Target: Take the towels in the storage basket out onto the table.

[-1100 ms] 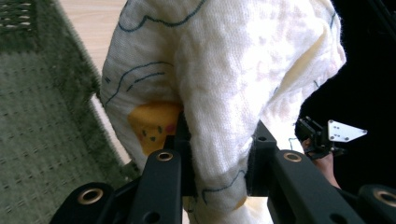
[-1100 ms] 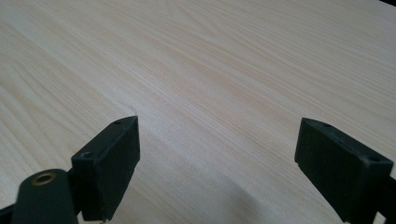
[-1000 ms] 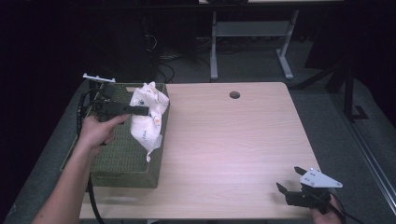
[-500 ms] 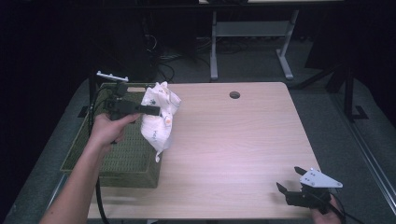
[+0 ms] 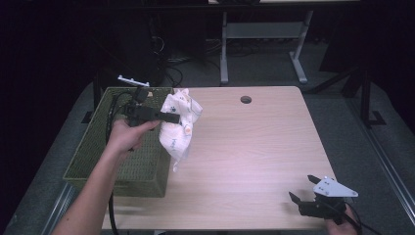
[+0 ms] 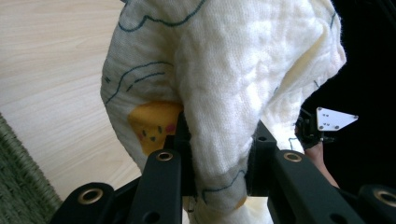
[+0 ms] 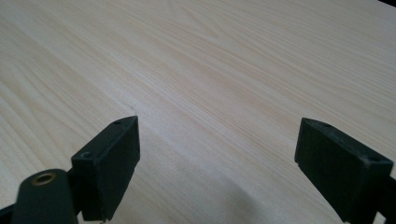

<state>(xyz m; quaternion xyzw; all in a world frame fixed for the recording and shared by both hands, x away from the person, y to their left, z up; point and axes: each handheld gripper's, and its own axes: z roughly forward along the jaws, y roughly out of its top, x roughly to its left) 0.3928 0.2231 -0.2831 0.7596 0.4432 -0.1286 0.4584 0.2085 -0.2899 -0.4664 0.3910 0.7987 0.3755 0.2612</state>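
- Left forearm comes in from 7 o'clock of the high view, reaching up toward 11; the hand wraps the left gripper [image 5: 169, 117], held roughly level with its jaws pointing toward 3 o'clock.
- Left jaws are clamped tight on a bunched fold of the white cloth [image 5: 179, 125]. In the left gripper view the fabric is pinched between both black jaws and billows out above them (quilted weave, blue line print, a small yellow cartoon face).
- The cloth hangs clear of the table [image 5: 254, 147], its tail drooping toward 6 o'clock, just over the right-hand rim of the green basket [image 5: 98, 161] and the wood beside it.
- The basket sits on the table's left edge, at 9 o'clock of the tabletop. Its woven floor shows bare where the arm does not cover it; the arm and the trailing cable cross above it.
- Right hand rests at 5 o'clock, near the table's front edge, holding the right gripper [image 5: 303, 191] low over the wood.
- Right jaws stand wide apart with nothing between them; the right gripper view shows plain wood grain in the gap.
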